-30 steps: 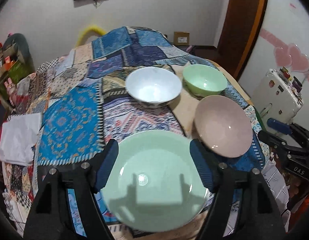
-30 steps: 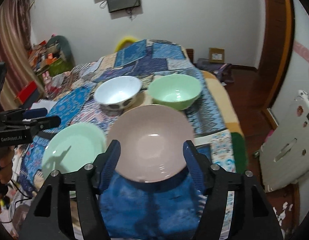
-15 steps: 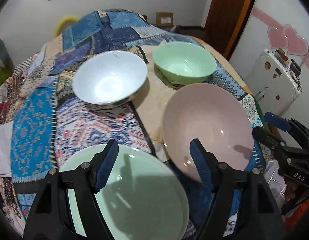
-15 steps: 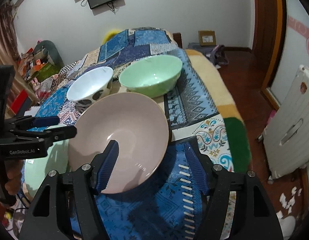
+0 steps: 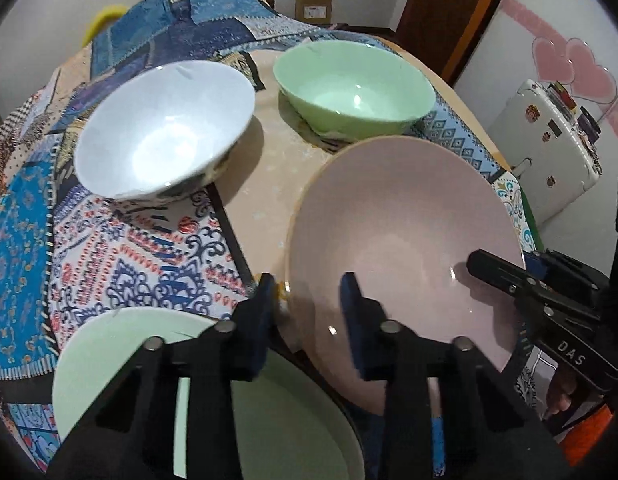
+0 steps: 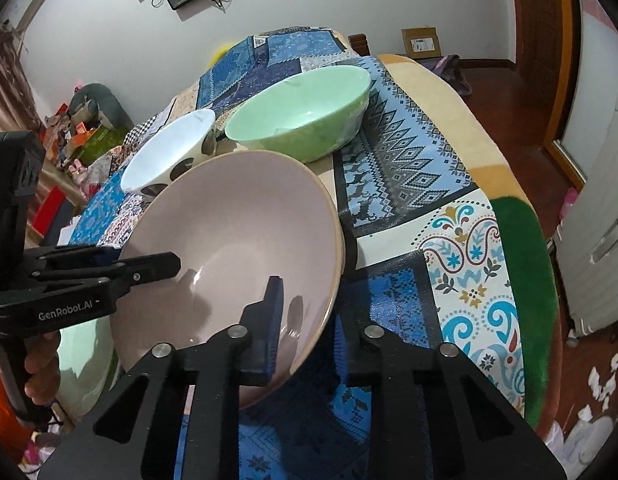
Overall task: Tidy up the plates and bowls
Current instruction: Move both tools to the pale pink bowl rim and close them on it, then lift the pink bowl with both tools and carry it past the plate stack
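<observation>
A large pink bowl [image 5: 409, 240] [image 6: 229, 232] sits on the patchwork cloth near the table's front edge. In the left wrist view my left gripper [image 5: 307, 300] straddles its left rim, one blue pad outside and one inside, jaws closing on the wall. My right gripper [image 6: 307, 332] does the same at the near right rim, jaws closing and pinching the rim. Each gripper shows in the other's view, the right gripper [image 5: 481, 266] and the left gripper [image 6: 165, 266], both at the bowl's edge. A pale green plate [image 5: 121, 344] lies left of the bowl, partly under my left gripper.
A white bowl [image 5: 165, 136] and a green bowl [image 5: 353, 84] stand behind the pink one. The table edge [image 6: 521, 264] drops off to the right, where a white appliance [image 6: 597, 240] stands on the floor. Clutter lies at the far left.
My left gripper moved right and down from over the green plate to the pink bowl's left rim. My right gripper sank onto the near rim. Both pairs of jaws narrowed from wide.
</observation>
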Available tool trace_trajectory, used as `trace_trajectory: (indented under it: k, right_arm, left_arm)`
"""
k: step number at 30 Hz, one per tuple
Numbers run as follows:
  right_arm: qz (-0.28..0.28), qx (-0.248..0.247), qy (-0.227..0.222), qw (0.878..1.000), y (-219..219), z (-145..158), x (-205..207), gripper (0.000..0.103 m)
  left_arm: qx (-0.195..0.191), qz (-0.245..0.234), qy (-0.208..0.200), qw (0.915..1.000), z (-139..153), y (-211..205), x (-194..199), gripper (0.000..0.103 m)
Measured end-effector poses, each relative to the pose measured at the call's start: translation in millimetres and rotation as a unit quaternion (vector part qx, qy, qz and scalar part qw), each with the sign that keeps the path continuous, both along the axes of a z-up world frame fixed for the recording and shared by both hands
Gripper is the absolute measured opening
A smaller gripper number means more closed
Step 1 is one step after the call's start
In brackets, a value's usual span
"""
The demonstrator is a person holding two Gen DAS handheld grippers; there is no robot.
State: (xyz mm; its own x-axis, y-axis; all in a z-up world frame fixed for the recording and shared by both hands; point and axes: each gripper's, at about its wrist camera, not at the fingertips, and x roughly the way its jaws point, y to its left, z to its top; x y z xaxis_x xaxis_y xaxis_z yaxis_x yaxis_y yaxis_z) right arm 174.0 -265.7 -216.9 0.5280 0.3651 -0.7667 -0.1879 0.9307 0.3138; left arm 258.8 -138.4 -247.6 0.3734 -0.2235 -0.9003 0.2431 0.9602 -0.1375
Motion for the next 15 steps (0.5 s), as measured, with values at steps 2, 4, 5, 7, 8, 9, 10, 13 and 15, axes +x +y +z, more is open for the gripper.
trace_trajectory:
  k: [2, 4, 5, 7, 8, 9, 10, 13, 15]
  right_arm:
    - [-0.002, 0.001, 0.002, 1.0, -1.0, 0.4, 0.2, 0.019]
    - [-0.007, 0.002, 0.004, 1.0, -2.2, 2.7, -0.4, 0.019]
    - [-0.009, 0.001, 0.004, 1.0, -0.6, 2.9, 1.4, 0.019]
    - [-0.013, 0.003, 0.005, 1.0, -0.1, 5.4, 1.6, 0.019]
    - [-0.014, 0.005, 0.004, 1.0, -0.9, 8.1, -0.2, 0.019]
    - [-0.014, 0.006, 0.003, 1.0, 0.5, 9.4, 0.1, 0.019]
    - [-0.015, 0.005, 0.001, 1.0, 0.9, 11.0, 0.3, 0.019]
    - [-0.014, 0.006, -0.007, 1.0, 1.8, 19.5, -2.3, 0.019]
    - [-0.013, 0.006, -0.015, 1.0, 3.8, 28.1, -6.0, 0.019]
  left_arm:
    - [-0.007, -0.005, 0.005, 1.0, -2.2, -2.3, -0.4, 0.023]
    - [0.0, -0.005, -0.001, 1.0, -1.2, -6.2, -2.7, 0.023]
    - [0.002, -0.006, -0.003, 1.0, -0.7, -6.8, -3.3, 0.023]
    - [0.001, -0.004, -0.002, 1.0, 0.8, -7.0, -3.7, 0.023]
    - [-0.001, -0.003, -0.001, 1.0, 1.5, -6.3, -3.4, 0.023]
    - [-0.004, -0.001, 0.0, 1.0, 3.1, -5.5, -3.9, 0.023]
    - [-0.005, 0.0, 0.0, 1.0, 4.1, -4.8, -4.5, 0.023]
    - [-0.011, 0.001, -0.007, 0.9999, 11.9, -0.8, -10.8, 0.023]
    - [-0.013, 0.001, -0.013, 0.9998, 18.8, 1.2, -15.6, 0.023]
